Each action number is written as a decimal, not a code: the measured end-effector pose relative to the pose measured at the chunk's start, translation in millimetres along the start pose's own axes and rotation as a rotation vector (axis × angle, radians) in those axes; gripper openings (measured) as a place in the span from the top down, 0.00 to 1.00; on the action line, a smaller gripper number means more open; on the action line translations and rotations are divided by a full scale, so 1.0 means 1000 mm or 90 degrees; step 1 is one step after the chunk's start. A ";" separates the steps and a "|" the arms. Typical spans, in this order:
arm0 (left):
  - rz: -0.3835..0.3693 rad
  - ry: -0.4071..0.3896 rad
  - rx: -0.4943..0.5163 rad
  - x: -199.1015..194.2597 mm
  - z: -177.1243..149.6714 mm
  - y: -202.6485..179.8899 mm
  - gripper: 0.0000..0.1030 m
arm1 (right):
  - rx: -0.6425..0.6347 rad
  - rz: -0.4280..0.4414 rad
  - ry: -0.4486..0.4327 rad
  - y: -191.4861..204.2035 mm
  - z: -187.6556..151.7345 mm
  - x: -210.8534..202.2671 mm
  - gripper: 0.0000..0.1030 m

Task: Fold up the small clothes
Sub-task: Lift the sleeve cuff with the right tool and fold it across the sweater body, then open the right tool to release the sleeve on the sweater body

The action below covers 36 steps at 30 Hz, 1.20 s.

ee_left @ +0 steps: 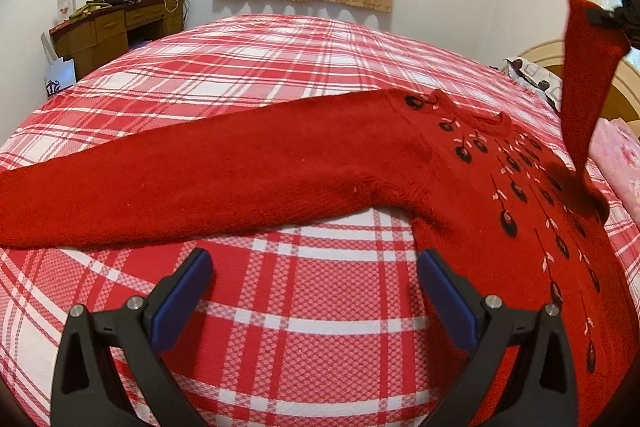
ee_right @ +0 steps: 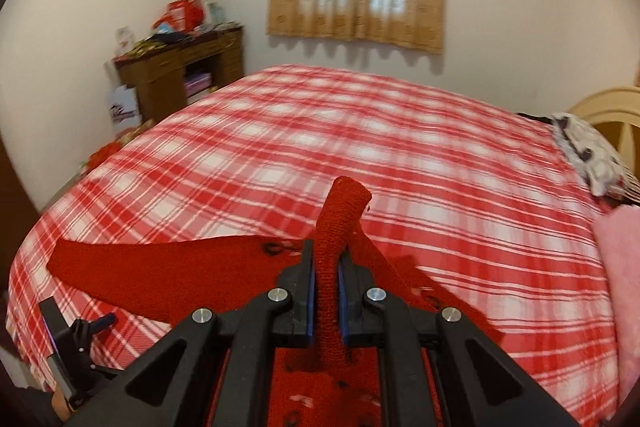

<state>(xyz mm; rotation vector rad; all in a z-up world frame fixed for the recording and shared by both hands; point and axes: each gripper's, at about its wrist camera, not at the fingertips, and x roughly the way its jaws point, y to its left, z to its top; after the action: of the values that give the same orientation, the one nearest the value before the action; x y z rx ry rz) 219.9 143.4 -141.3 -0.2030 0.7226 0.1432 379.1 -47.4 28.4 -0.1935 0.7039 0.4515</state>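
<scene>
One red knitted sweater (ee_left: 460, 187) with dark embroidered berries is lying face up on the plaid bedspread (ee_left: 260, 67), its one sleeve (ee_left: 180, 183) stretching flat toward the bed's edge. The right gripper (ee_right: 327, 267) is pinching the other sleeve's cuff (ee_right: 340, 211) and holding it up off the bed. The left gripper (ee_left: 316, 271) is hovering wide open above bare bedspread, just beside the sweater's body. A cluttered wooden desk (ee_left: 116, 27) is standing by the far wall, and what may be a pink blanket (ee_left: 616, 155) is crowding the headboard side.
</scene>
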 end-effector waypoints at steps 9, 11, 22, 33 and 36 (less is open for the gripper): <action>0.009 0.005 0.005 0.002 -0.002 -0.002 0.00 | -0.023 0.066 0.075 0.066 -0.037 0.086 0.92; 0.015 0.005 0.010 0.002 -0.003 -0.003 0.00 | -0.026 0.073 0.098 0.077 -0.052 0.108 0.92; -0.001 0.013 0.003 -0.002 0.001 0.001 0.00 | 0.041 0.162 0.107 0.021 -0.102 0.075 0.45; -0.038 -0.012 0.088 -0.011 0.044 -0.042 0.00 | 0.175 -0.111 0.010 -0.137 -0.177 -0.025 0.45; -0.012 -0.012 0.128 0.004 0.056 -0.060 0.00 | 0.228 -0.100 0.017 -0.162 -0.190 -0.027 0.44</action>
<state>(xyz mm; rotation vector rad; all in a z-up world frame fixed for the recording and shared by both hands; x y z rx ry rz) 271.0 98.7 -95.2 -0.0163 0.7112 0.0536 325.3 -260.8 -92.8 0.0835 0.7777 0.1682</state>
